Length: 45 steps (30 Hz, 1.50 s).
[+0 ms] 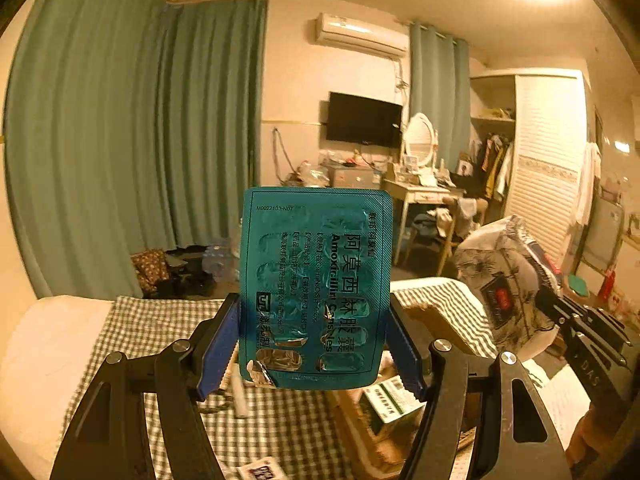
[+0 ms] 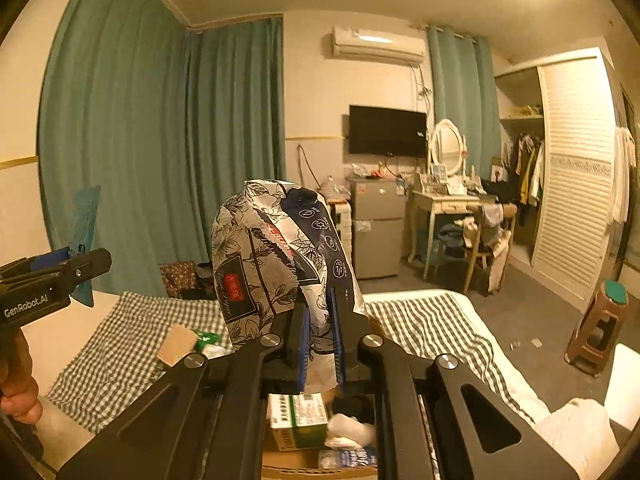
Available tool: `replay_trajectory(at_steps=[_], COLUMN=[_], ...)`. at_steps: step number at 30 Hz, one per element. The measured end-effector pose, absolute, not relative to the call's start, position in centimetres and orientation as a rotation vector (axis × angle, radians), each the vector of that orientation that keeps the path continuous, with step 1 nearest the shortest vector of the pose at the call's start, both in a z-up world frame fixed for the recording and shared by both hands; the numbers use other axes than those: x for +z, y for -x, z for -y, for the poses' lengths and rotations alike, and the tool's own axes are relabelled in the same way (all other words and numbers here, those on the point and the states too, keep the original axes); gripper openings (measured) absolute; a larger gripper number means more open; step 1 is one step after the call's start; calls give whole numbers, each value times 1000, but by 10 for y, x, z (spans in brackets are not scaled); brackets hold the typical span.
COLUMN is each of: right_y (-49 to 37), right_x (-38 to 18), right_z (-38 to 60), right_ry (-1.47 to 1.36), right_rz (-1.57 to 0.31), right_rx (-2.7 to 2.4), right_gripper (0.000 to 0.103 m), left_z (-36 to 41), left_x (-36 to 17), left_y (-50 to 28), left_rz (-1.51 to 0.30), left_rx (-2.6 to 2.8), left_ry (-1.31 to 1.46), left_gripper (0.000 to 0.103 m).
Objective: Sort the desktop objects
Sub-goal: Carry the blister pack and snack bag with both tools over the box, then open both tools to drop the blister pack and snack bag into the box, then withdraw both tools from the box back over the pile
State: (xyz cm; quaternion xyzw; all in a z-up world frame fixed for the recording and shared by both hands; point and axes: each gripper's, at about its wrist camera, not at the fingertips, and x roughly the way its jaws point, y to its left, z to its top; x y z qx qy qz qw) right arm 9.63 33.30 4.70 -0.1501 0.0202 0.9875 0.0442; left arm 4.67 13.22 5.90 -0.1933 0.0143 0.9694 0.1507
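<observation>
In the left wrist view, the left gripper [image 1: 314, 344] clamps a teal blister pack [image 1: 316, 280] upright by its two long edges, blue pads pressing on either side. The foil reads "Amoxicillin Capsules" alongside Chinese characters, with the code "M0022103-N07" printed near the top left corner; some pockets in the bottom row look torn open. The gripper is raised above a bed with a green checked cover [image 1: 168, 332], and below its fingers sits an open cardboard box [image 1: 352, 420] holding a green and white medicine carton [image 1: 390, 400] whose print is too small to read. Toward the right edge of this view the right gripper [image 1: 550, 304] holds a floral tissue pack [image 1: 504, 280] with a dark label and a red patch. In the right wrist view, the right gripper [image 2: 320, 344] is nearly closed, pinching the lower edge of the tissue pack [image 2: 264, 256], which stands up above the fingers; script on the dark label seems to read "Tissue Paper", and a navy strip carries small white icons. Beneath lie the cardboard box [image 2: 296, 460] and the medicine carton [image 2: 298, 420]. At the left edge, a hand [image 2: 18, 376] holds the left gripper [image 2: 80, 264], marked "GenRobot.AI", with the blister pack [image 2: 86, 220] seen edge-on.
</observation>
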Motion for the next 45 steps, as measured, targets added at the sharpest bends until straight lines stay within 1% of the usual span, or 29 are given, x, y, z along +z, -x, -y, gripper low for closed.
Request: replay_trajectory(at_steps=[8,17,22,25,26,27,29,34,37,39,43,45], right_y=[-81,-55,-41,-33,-31,-29,-26,-25,-28,-31,-36,-41], right_x=[15,-23,-41,-50,-53,-55,-60,-62,-58,-55,-44,-37], right_z=[-374,-389,-392,-392,-392,-393,-396,-397,-396,-395,-391,-389], right_ry=[576,773,852,888,896,902,924,920,893,866,804,768], right_rz=[-139,-149,-164,-137,-132,-129,-140,-146,-155,-157,-157,-154], right_rx=[2968,2915,2888,2870,2859,2851,2836,2818,2816,2821,2839,2852], right_gripper=[11,11,11,12,17,27,38,40,46,49,51,52], left_z=[-191,-235,-254,-261,-262,-262,-262,-256,-249,-245,-232,-224], left_x=[31,-12,-38,-51,-54,-58,-64,-65,-58,-51,-32,-19], left_y=[-27,7,29,42,46,50,56,62,59,58,49,41], left_rz=[-102,-169,-173,-157,-151,-143,-123,-79,-54,-35,-26,-29], left_rx=[2690,2590,2544,2514,2508,2505,2500,2501,2511,2517,2542,2564], left_ry=[662,798,883,937,953,968,992,1003,995,989,941,902], left_gripper=[70,70,70,71,72,74,78,82,83,83,85,88])
